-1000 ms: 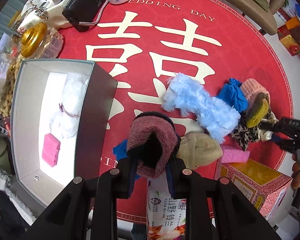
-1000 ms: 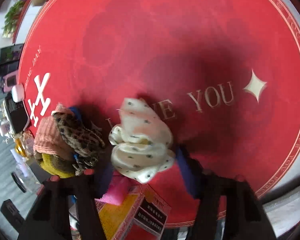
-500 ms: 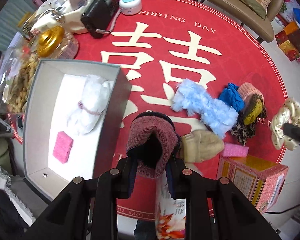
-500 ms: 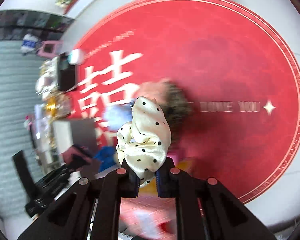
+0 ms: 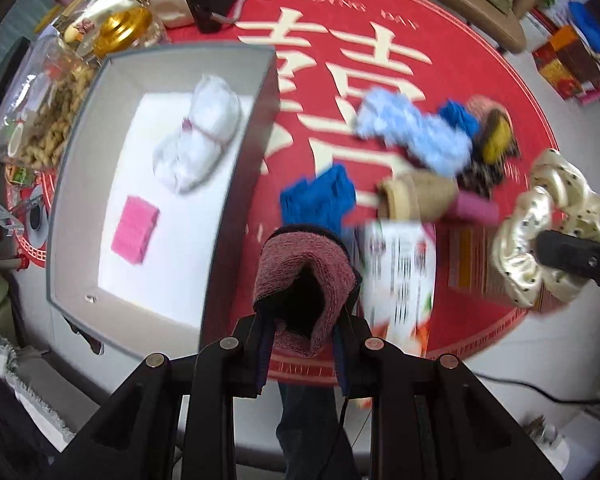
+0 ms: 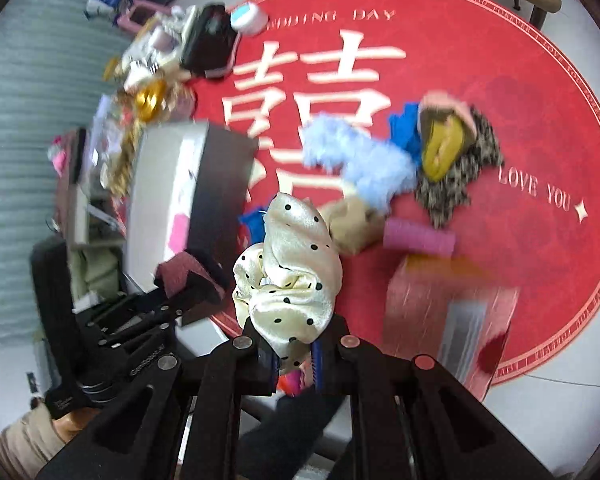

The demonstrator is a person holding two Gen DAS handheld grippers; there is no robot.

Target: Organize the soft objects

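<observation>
1. The round red mat point(image 5: 476, 80), printed with large cream characters, is my landmark; every place below is given against it.
2. The open grey box point(image 5: 236, 184) stands at the mat's left edge, partly on it. Inside lie a white fluffy bundle point(image 5: 198, 136) tied with a band and a pink sponge point(image 5: 135, 229), apart from each other.
3. A light blue fluffy cloth point(image 5: 416, 132) lies near the mat's centre, across the cream characters.
4. A red and yellow carton point(image 6: 444, 312) sits at the mat's near edge; it is blurred in both views.
5. A blue cloth point(image 5: 320, 200) lies on the mat just beside the box wall; a beige knitted piece point(image 5: 418, 196) lies between it and a pink roll point(image 5: 474, 208).
6. A heap of a leopard-print cloth point(image 6: 456, 176), a mustard piece point(image 6: 440, 152) and a second blue cloth point(image 6: 406, 128) rests on the mat's right half, touching the fluffy cloth.
7. My left gripper point(image 5: 304, 328) points down over the mat's near rim, beside the box. Its jaws stand narrow, clamped on a maroon knitted headband point(image 5: 300, 272) with a dark lining.
8. My right gripper point(image 6: 296, 344) is above the mat's near edge, jaws pinched tight on a cream polka-dot scrunchie point(image 6: 288, 264), held clear of the mat.
</observation>
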